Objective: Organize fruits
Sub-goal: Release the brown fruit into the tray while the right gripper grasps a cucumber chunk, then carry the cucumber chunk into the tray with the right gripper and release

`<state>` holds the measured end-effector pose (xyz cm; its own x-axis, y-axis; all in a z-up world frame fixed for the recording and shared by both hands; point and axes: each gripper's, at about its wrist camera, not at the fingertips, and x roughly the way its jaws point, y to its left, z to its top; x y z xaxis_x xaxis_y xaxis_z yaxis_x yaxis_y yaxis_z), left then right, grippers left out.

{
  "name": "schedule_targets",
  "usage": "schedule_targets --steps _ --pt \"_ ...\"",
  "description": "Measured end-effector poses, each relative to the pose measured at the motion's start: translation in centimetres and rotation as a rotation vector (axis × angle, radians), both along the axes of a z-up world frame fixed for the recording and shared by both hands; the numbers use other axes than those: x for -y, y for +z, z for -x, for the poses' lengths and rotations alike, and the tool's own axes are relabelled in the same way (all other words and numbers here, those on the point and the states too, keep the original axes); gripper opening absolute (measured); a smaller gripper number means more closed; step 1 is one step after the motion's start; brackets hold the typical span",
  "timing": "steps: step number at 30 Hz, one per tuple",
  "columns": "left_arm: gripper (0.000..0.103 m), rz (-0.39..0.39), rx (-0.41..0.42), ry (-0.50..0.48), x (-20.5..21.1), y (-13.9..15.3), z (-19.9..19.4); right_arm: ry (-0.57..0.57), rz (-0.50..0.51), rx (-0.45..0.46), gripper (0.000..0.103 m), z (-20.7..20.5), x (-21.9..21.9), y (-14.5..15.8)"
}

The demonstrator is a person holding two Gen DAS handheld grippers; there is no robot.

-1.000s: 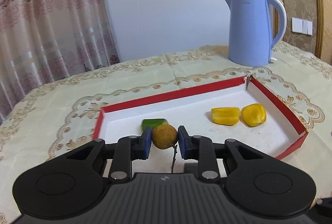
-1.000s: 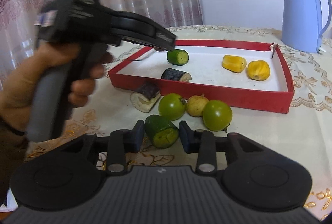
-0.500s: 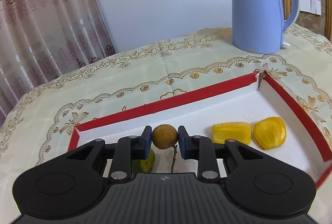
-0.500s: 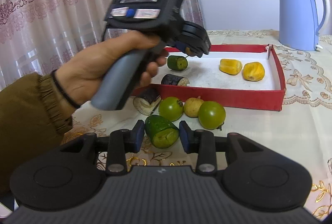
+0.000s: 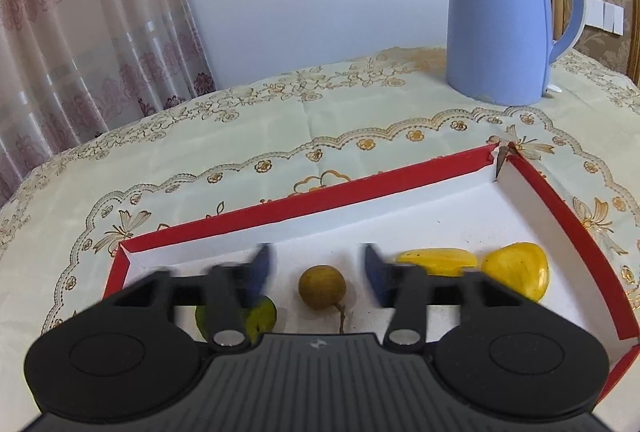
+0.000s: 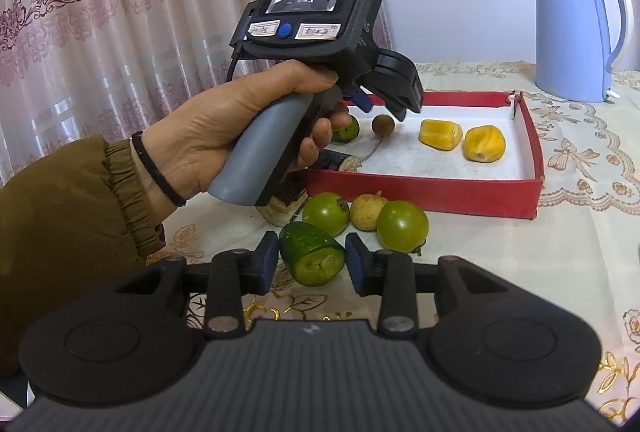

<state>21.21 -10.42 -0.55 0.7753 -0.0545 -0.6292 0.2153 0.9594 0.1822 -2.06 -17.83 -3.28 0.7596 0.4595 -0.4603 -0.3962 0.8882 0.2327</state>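
Observation:
My left gripper (image 5: 316, 272) is open over the red tray (image 5: 304, 202); a small brown round fruit (image 5: 322, 286) with a stem lies on the tray floor between its fingers. The fruit also shows in the right wrist view (image 6: 383, 123), under the left gripper (image 6: 386, 104). My right gripper (image 6: 312, 260) is shut on a green cucumber piece (image 6: 313, 259), held low over the tablecloth in front of the tray (image 6: 420, 192). Two yellow pieces (image 5: 438, 260) (image 5: 516, 270) and a green piece (image 5: 260, 316) lie in the tray.
Two green tomatoes (image 6: 326, 213) (image 6: 402, 226) and a pale round fruit (image 6: 366, 212) lie before the tray, with a dark eggplant piece (image 6: 282, 206) at left. Another eggplant piece (image 6: 340, 162) lies in the tray. A blue kettle (image 5: 500, 20) stands behind.
My left gripper moved forward over the tray, lowered and opened, leaving the brown fruit on the tray floor. My right gripper stayed in place with the cucumber piece.

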Motion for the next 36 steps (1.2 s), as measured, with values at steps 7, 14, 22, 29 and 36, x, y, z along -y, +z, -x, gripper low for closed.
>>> schedule_targets --steps 7,14,22,29,36 --pt "0.076 0.001 0.094 0.045 -1.3 1.8 2.5 -0.021 -0.006 0.006 0.034 -0.1 0.4 0.1" --pt "0.081 0.09 0.191 0.183 -6.5 2.9 8.3 -0.076 -0.034 0.026 0.034 -1.0 2.0 0.7" --pt "0.082 0.198 0.177 0.281 -10.5 1.2 14.3 -0.14 -0.026 0.071 0.034 -3.8 3.1 2.2" --pt "0.082 0.241 0.149 0.283 -11.3 -0.3 16.9 -0.177 -0.008 0.09 0.035 -5.2 3.7 2.9" --pt "0.083 0.151 0.168 0.275 -10.0 -1.4 18.1 -0.177 -0.002 0.101 0.034 -5.1 3.3 3.1"
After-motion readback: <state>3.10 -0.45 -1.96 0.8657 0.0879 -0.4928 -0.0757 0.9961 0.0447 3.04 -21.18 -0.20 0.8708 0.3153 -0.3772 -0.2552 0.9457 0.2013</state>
